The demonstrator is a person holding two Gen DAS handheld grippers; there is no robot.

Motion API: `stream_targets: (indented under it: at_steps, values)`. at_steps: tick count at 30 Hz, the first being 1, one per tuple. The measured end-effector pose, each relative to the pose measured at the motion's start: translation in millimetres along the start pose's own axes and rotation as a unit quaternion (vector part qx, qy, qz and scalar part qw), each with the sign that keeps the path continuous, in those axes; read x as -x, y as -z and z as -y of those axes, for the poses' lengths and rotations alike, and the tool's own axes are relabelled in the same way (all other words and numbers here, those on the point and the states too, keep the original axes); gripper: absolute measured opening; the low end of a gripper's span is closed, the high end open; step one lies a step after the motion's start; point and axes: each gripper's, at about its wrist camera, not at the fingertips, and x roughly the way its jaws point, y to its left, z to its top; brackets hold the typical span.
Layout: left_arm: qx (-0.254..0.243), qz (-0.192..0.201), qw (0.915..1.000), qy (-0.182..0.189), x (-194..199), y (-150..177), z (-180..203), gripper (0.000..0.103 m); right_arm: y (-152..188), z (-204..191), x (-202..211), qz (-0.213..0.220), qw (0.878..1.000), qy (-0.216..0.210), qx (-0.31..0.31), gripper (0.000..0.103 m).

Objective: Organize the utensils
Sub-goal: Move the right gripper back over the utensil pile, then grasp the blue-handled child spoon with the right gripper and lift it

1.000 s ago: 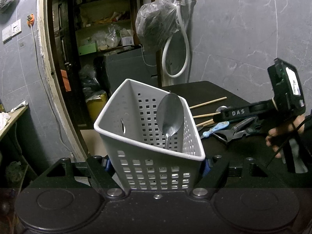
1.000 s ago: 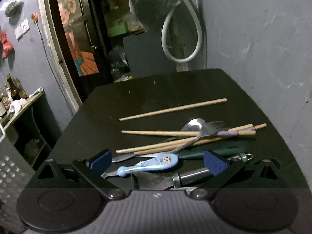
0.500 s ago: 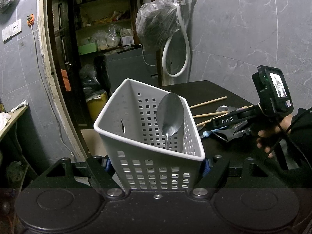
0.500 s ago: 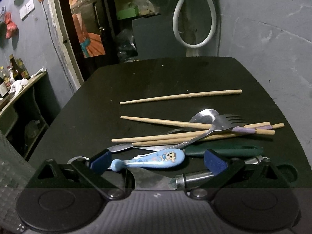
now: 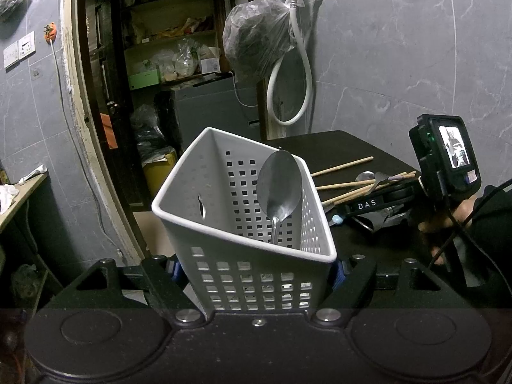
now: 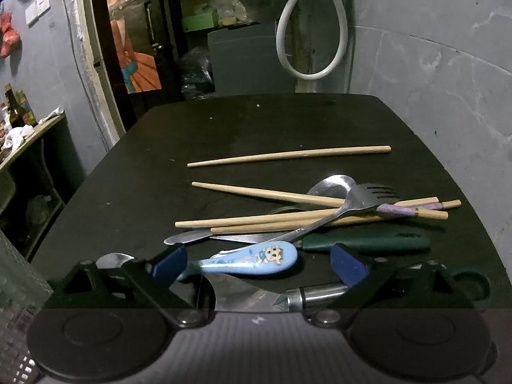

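Utensils (image 6: 307, 214) lie heaped near the table's (image 6: 198, 134) right edge. The right gripper (image 6: 256, 264), wide open and just narrowing, straddles a blue-handled spoon (image 6: 246, 259) without touching. The left gripper (image 5: 256, 272) clamps a white basket (image 5: 224, 198) holding one spoon (image 5: 280, 185).

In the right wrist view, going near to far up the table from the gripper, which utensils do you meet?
Right gripper → blue cartoon-handled utensil → green handle → fork lying on the crossed chopsticks → lone chopstick, farthest.
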Motion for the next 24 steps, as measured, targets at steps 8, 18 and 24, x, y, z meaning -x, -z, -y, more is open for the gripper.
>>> stream_targets:
  at_steps: [8, 18, 24]
  values:
    - [0.0, 0.0, 1.0, 0.0, 0.0, -0.4, 0.4, 0.079, 3.7, -0.4, 6.8, 0.006, 1.0, -0.012, -0.005, 0.082]
    - [0.0, 0.0, 1.0, 0.0, -0.1, -0.7, 0.7, 0.079, 6.0, -3.8, 20.5, 0.0, 1.0, -0.02, 0.015, 0.076]
    - [0.0, -0.001, 1.0, -0.001, -0.8, 0.9, -1.4, 0.079, -4.9, 10.4, 8.9, -0.008, 1.0, -0.027, 0.0, 0.076]
